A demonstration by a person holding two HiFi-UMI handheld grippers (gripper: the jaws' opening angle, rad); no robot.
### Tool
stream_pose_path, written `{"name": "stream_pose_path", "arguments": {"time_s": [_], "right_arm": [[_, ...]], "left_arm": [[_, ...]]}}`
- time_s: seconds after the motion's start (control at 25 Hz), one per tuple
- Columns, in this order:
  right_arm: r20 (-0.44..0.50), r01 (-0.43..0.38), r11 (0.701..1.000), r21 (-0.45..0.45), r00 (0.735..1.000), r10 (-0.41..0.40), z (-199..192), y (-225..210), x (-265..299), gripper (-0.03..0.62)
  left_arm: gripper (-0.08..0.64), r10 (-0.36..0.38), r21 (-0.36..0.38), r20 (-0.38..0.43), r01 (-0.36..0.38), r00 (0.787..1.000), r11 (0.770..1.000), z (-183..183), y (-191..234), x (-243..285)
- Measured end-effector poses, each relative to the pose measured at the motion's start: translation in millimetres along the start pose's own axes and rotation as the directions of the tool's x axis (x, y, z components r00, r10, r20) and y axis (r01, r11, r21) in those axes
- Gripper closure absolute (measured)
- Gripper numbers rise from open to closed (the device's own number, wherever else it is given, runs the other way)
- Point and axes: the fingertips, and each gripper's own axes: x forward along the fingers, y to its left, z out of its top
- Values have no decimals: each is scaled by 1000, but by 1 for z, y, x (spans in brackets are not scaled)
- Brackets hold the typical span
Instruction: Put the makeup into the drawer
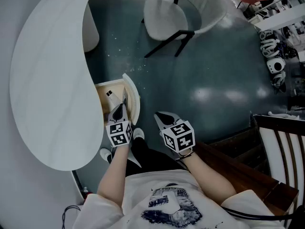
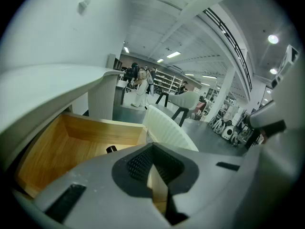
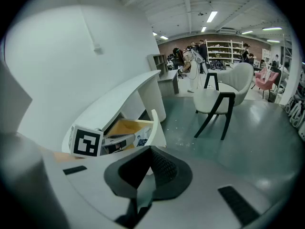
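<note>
Small dark-capped makeup (image 2: 111, 149) is seen lying on the wooden bottom of the open drawer (image 2: 95, 128). The left gripper (image 1: 122, 104), clenched and empty, is held over the drawer front, apart from the makeup. The right gripper (image 1: 161, 117) is clenched beside the drawer.

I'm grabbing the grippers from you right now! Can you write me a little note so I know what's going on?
Left gripper: shut, holding nothing, right above the open drawer.
Right gripper: shut, holding nothing, out over the floor beside the drawer.
Things: a small black-capped item, likely the makeup, lies inside the drawer. The drawer hangs under the white table.
Done: that item is in.
Left: I see no more makeup on the table, so probably just push the drawer closed.
</note>
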Motion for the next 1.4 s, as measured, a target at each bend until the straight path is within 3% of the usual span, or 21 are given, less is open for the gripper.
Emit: {"name": "stream_pose_path", "arguments": {"time_s": [0.28,0.52,0.72,1.4], "right_arm": [[-8,-3,1000,8,1000,3,-4,3,4,572],[-19,-5,1000,10,1000,5,-7,4,5,572],[-18,-11,1000,5,1000,11,-5,4,8,572],[-41,-25,1000,14,999,26,-12,2,16,572]], "left_arm": [[526,20,-16,-22,-21,1000,1000,-9,10,5],[526,59,12,-49,-58,997,998,-15,19,7],[526,117,62,-89,-112,989,992,-23,27,9],[525,235,61,-139,-228,962,972,-36,56,8]]}}
